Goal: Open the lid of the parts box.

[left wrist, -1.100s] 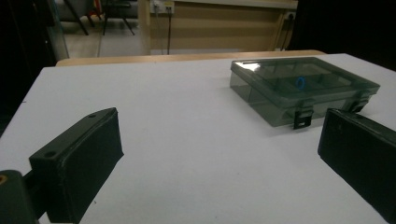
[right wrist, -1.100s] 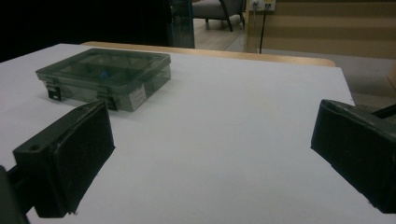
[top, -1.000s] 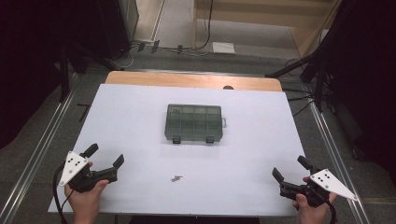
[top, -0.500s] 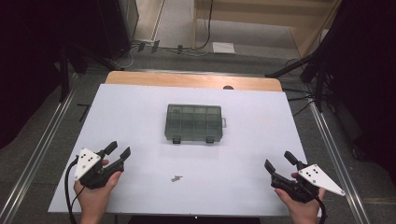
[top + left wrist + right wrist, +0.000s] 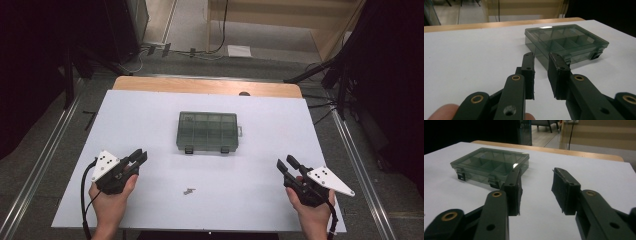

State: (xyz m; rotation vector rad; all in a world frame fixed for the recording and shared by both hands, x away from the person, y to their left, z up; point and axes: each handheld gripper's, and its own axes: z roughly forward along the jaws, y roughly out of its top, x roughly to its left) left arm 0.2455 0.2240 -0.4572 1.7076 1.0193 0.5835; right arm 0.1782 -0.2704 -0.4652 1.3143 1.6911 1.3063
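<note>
White sheeting covered the table [image 5: 150, 120], with a strip of bare wood along its far edge and dark floor on both sides. At the lower left of the high view, the left gripper [image 5: 138, 158] sat in the person's left hand [image 5: 111, 197], its jaws parted by a narrow gap and holding nothing. A small dark bit [image 5: 188, 190] lay on the sheet at lower centre. Above it, mid-frame, stood the closed grey compartment box [image 5: 207, 132], latches facing the person. At the lower right, the right gripper [image 5: 286, 164] sat in the right hand [image 5: 312, 212], its jaws spread wider and empty.
</note>
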